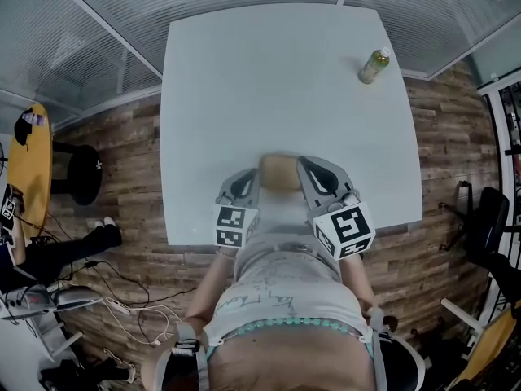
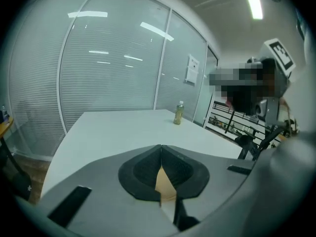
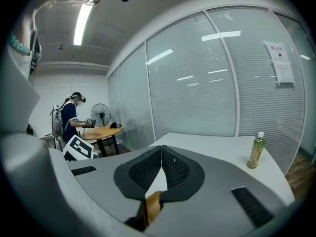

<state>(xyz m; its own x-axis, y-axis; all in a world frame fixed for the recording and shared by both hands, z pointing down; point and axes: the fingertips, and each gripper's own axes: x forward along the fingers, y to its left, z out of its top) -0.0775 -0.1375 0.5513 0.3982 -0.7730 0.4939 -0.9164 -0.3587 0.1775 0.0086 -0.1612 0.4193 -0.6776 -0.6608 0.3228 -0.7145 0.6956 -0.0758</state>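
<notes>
While both pairs of jaws sit closed tip to tip, we see the left gripper (image 1: 255, 177) and right gripper (image 1: 304, 169) flanking the tan block (image 1: 279, 173) at the table's (image 1: 244, 80) near edge. Neither grips it yet, we reckon, and the bottle (image 1: 374, 66) stands far right.

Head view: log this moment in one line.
left tool shut | right tool shut | tan object between them | green drink bottle upright, far right of table
</notes>
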